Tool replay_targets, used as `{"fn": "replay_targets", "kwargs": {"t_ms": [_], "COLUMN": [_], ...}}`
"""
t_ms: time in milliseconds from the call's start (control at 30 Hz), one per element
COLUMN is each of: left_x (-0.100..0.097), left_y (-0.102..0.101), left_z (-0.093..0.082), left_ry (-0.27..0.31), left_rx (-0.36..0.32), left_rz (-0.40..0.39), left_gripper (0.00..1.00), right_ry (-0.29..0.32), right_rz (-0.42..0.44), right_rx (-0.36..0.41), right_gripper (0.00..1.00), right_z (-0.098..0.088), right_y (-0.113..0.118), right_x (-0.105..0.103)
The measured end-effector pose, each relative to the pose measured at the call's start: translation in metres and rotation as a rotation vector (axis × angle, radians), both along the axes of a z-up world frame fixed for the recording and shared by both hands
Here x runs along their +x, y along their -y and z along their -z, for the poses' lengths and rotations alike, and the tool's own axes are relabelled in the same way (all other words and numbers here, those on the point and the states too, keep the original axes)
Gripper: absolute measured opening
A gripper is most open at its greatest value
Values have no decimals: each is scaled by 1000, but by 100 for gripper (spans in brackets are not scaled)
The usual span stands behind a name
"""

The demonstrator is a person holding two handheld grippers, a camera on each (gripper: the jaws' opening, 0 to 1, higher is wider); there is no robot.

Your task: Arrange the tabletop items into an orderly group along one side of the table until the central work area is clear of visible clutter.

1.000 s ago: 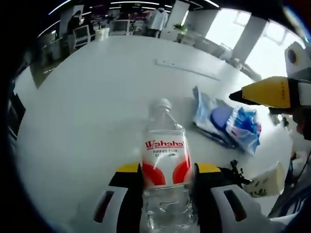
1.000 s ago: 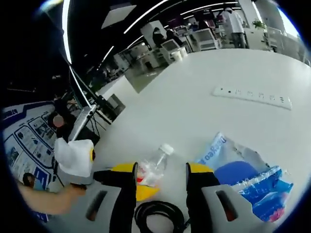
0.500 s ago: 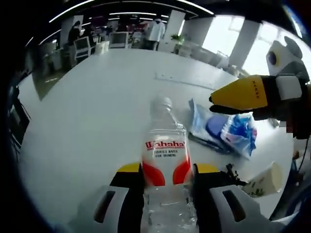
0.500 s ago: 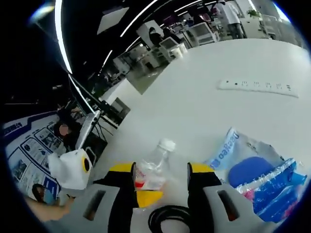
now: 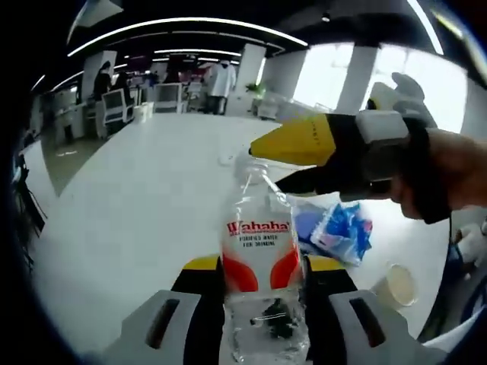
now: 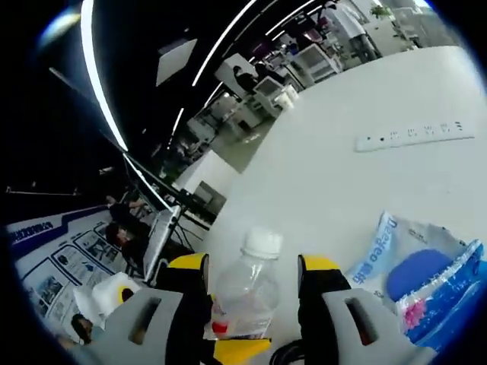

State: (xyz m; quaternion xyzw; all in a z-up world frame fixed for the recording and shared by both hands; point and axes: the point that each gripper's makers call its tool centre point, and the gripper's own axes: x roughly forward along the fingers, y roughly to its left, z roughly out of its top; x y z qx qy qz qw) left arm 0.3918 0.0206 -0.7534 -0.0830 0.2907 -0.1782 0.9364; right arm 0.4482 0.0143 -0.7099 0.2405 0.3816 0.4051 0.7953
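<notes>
My left tool (image 5: 262, 293) pinches the Wahaha water bottle (image 5: 261, 251) above the bench (image 5: 137, 205). Right tool (image 6: 251, 285) is spread around its cap, 12 o'clock. Thin, slippery plastic; I'd grip the label band.

Left gripper view: close behind the water bottle (image 5: 260, 251), facing across the white table (image 5: 137, 205). Right gripper view: near the bottle's cap. Shared: bottle, blue packet (image 6: 426, 285), table.
</notes>
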Motion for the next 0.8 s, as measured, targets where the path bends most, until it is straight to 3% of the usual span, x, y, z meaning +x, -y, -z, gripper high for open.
{"fn": "replay_targets", "kwargs": {"t_ms": [133, 267, 467, 567, 667, 767, 800], "left_x": [-3, -2, -3, -3, -3, -1, 1], "left_y": [10, 8, 8, 7, 6, 5, 5], "left_z": [-21, -32, -36, -37, -34, -36, -36], "left_ry": [68, 94, 109, 115, 114, 118, 120], "left_rx": [-57, -44, -38, -34, 30, 45, 53], "left_rz": [42, 54, 74, 75, 95, 91, 92], "left_gripper": [36, 36, 37, 37, 37, 37, 37], "right_ry": [-15, 19, 50, 72, 80, 155, 206], "right_rz": [7, 2, -24, -34, -44, -77, -97], "right_rx": [26, 55, 111, 113, 117, 142, 129], "right_gripper": [44, 41, 25, 23, 22, 20, 19], "right_z": [-2, -15, -32, -36, -38, -51, -55], "right_y": [-1, -5, -13, -16, -16, -20, -21], "right_x": [1, 0, -3, -4, -6, -8, -8]}}
